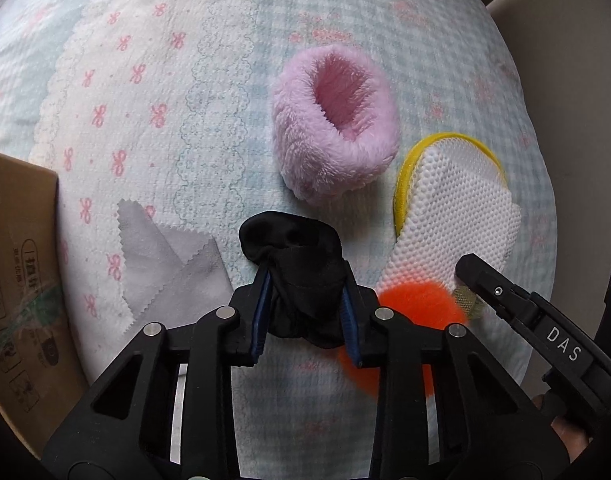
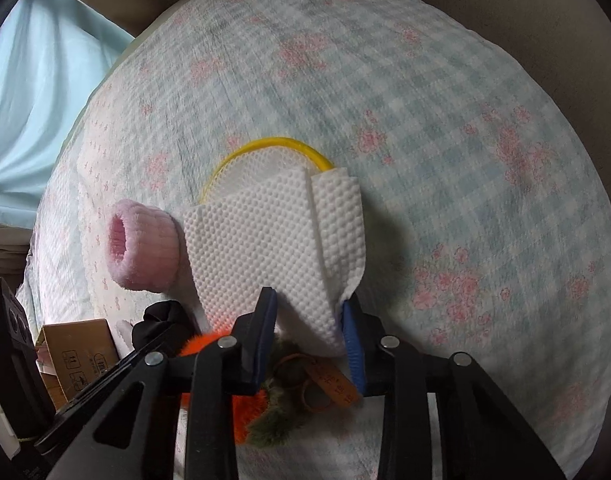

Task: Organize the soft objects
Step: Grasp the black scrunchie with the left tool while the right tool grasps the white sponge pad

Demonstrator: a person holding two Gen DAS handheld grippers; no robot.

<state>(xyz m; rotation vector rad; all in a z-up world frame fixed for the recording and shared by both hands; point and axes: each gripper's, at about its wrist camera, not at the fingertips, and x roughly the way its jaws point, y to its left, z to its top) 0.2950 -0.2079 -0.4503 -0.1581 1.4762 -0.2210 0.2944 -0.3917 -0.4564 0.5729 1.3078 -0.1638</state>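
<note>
My left gripper (image 1: 305, 280) is shut on a black sock (image 1: 301, 276), bunched between the blue pads. A pink fluffy cuff (image 1: 333, 124) lies beyond it on the bed. A white dimpled cloth (image 1: 449, 216) lies over a yellow-rimmed mesh hoop (image 1: 405, 176) to the right. An orange fluffy toy (image 1: 417, 308) lies under my grippers. My right gripper (image 2: 309, 300) has its fingers around the near end of the white cloth (image 2: 265, 240); the jaws stand apart. The pink cuff (image 2: 141, 248) is at its left, and the orange toy (image 2: 245, 408) with a tag lies below.
A grey zigzag-edged cloth (image 1: 165, 268) lies left of the sock. A cardboard box (image 1: 17, 280) stands at the left edge; it also shows in the right wrist view (image 2: 77, 348). The patterned bedspread (image 2: 425, 120) stretches away to the right.
</note>
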